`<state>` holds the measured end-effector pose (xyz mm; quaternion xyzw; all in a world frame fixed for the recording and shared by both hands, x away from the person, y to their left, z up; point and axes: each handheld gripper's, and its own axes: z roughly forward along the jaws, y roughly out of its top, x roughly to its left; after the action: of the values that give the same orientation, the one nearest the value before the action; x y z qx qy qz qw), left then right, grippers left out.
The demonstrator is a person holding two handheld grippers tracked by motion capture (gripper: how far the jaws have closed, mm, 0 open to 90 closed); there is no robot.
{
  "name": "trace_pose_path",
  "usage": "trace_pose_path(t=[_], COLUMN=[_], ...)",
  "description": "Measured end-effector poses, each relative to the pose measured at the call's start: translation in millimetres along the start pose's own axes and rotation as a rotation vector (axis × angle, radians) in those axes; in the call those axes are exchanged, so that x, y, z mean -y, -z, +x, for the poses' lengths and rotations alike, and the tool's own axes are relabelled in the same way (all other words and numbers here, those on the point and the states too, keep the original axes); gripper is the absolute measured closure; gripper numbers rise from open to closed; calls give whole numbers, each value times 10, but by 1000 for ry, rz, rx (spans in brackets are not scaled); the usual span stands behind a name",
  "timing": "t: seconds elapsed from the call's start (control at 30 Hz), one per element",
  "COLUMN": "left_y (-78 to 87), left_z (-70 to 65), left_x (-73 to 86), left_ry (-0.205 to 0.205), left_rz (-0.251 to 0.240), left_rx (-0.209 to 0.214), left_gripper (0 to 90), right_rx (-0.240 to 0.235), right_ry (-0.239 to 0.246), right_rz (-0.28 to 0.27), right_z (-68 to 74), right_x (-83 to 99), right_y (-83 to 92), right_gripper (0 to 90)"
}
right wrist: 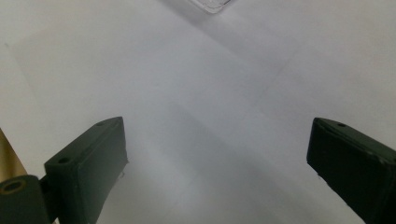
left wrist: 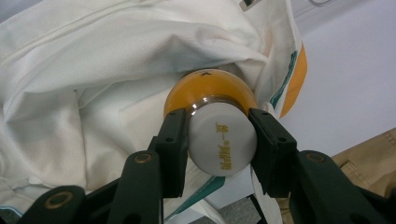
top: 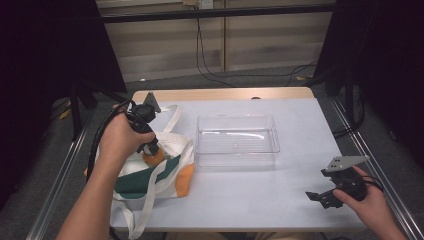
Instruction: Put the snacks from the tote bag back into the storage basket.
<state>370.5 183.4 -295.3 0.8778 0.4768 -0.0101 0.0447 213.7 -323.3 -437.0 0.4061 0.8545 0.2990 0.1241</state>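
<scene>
- Bottle, orange with a white cap, sits in the mouth of a white tote bag at the left of the worktop.
- Left gripper reaches down into the bag; fingers pinch the cap from both sides, pads pressed flat against it.
- Gold lettering runs across the cap top, too small to read.
- Bag lies slumped, cloth bunched around the bottle, green and orange print along its near edge, straps trailing off the front.
- Clear bin stands at mid-worktop, just beside the bag on its right.
- Right gripper rests low at the right front, well apart from bag and bin; fingers spread wide over bare worktop, nothing between them.
- Corner of the bin shows at the top edge in the right gripper view.
</scene>
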Motion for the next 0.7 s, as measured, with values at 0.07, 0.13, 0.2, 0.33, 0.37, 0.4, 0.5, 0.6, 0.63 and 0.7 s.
trace_pose_path(t=[0.07, 0.13, 0.2, 0.33, 0.37, 0.4, 0.5, 0.6, 0.63, 0.7], left_y=[18, 57, 114, 188, 220, 251, 349, 457, 514, 543], left_z=[7, 12, 0, -8, -10, -18, -27, -36, -40, -42], left_x=[4, 9, 14, 14, 14, 13, 7, 4, 3, 2], left_ry=[2, 8, 10, 9, 5, 10, 9, 18, 22, 24], left_rz=[-7, -10, 2, -4, 2, 6, 9, 5, 5, 5], left_rx=[0, 4, 0, -10, -13, -17, -19, -29, -32, -36], left_gripper=[594, 594, 594, 594, 594, 594, 594, 594, 594, 594], right_rx=[1, -1, -1, -3, -1, -1, -1, 0, -4, -4], right_ry=[-1, -6, -9, -4, 1, 1, -3, -1, 0, 1], right_rz=[1, 3, 4, 0, -6, -6, -8, -11, -12, -12], right_z=[1, 6, 11, 10, 7, 7, 6, 4, 5, 5], right_x=[0, -2, -3, -3, -4, -4, -4, -4, -4, -4], right_y=[1, 6, 5, 3, 3, 3, 2, 1, 1, 1], right_gripper=[48, 48, 48, 48, 48, 48, 48, 48, 48, 48])
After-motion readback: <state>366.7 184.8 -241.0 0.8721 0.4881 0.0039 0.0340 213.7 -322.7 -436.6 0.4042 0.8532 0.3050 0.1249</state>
